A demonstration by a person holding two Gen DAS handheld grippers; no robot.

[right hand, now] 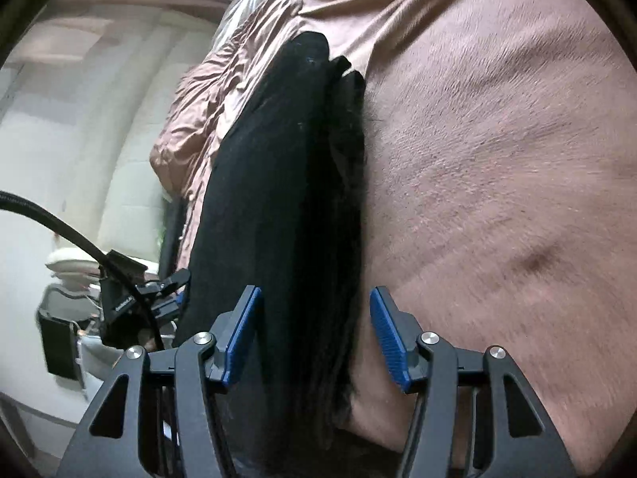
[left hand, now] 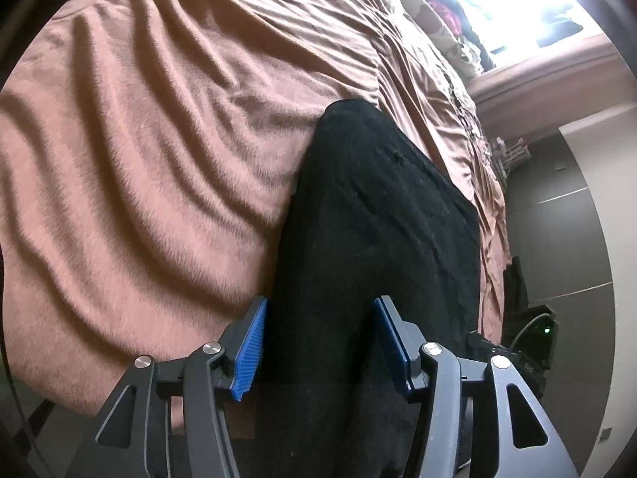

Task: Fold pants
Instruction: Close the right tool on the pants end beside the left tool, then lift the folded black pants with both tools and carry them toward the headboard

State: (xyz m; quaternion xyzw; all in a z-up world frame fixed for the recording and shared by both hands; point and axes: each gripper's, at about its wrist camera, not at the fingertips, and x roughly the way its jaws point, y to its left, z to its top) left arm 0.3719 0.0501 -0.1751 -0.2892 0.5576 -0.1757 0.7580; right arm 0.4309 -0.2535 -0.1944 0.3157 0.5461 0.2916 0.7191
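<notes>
While spread about halfway, left hand-held gripper and right hand-held gripper straddling unpinched folded black fabric pants toward twelve o'clock on pinkish-brown bed blanket.

light: window glare, blown out | blur: right view — slight | edges: fisheye-dark

We are in a bedroom of a home. Ahead of the left tongs and to their left spreads a bed under a rumpled, fuzzy pinkish-brown blanket. Far ahead and to the right, a bright window glares above a pink ledge, with patterned bedding and clutter heaped beside it. To the left of the right tongs we see pale walls and a dark bin.
</notes>
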